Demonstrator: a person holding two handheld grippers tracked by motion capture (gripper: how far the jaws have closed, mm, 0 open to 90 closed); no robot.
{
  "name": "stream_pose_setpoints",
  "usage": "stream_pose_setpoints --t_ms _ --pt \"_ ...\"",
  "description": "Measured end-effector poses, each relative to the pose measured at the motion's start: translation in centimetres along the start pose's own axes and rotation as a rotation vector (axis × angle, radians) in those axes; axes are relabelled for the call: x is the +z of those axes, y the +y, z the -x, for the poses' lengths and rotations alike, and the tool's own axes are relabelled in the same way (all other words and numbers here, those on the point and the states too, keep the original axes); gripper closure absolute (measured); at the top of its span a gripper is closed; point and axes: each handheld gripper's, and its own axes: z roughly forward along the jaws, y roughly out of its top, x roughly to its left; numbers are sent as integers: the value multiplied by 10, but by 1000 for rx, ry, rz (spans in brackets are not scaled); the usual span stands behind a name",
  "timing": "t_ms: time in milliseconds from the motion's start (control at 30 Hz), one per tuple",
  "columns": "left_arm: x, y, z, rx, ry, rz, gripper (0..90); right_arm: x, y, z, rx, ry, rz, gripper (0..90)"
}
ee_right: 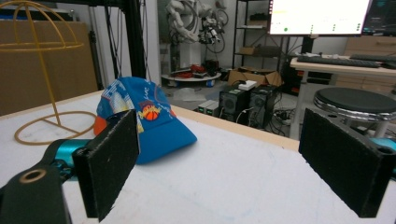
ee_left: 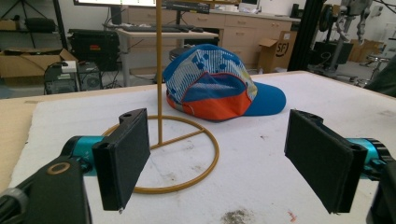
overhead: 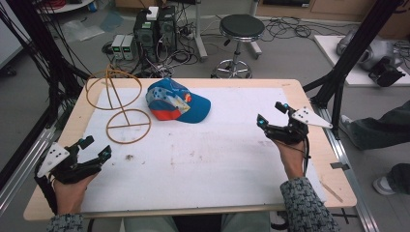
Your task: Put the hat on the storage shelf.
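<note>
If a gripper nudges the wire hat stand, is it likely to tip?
Probably slides before tipping: the hat stand rests on a wide ring base. Thin wire suggests it is light, though the domed top sits high on one slim post, so a high push may topple it.

Past the far edge of your table (overhead: 290, 86) stands a round black stool (overhead: 241, 26). To its left you have computer towers (overhead: 154, 29) among tangled cables (overhead: 186, 54) on the floor. A lit monitor (ee_right: 317, 16) glows behind.
</note>
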Motion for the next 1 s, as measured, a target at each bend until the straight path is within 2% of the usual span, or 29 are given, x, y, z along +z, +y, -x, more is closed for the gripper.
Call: stream_pose_setpoints --t_ms 100,167,333,400,433,467,567,633,767,800,833,900,1000 --pt "0 0 0 2 -14 3 224 9 5 -2 -15 -5 16 117" --pt "1 0 0 3 -18 2 224 22 14 -3 -10 7 21 116" --pt "1 0 0 0 -26 1 224 38 25 -5 1 21 41 116" --pt "1 0 0 0 -25 3 224 49 33 -5 -13 25 60 116" --pt "1 0 0 0 -25 3 224 49 33 -5 -13 25 60 116" --pt "2 0 -1 -2 -25 4 224 59 39 -6 -16 32 63 116" --pt "2 0 -1 -3 -25 3 224 68 45 -8 -25 39 62 116" --pt "2 0 -2 -4 -26 4 224 85 54 -12 -33 56 55 116" --pt "2 0 -2 -6 -29 5 224 101 62 -20 -51 71 54 116" --pt "2 -1 -3 -8 -28 5 224 111 66 -25 -67 77 60 116" --pt "2 -1 -3 -8 -28 5 224 111 66 -25 -67 77 60 116" --pt "2 -1 -3 -9 -29 5 224 127 72 -32 -79 96 57 116" --pt "2 -1 -4 -11 -32 7 224 136 76 -37 -85 112 47 116"
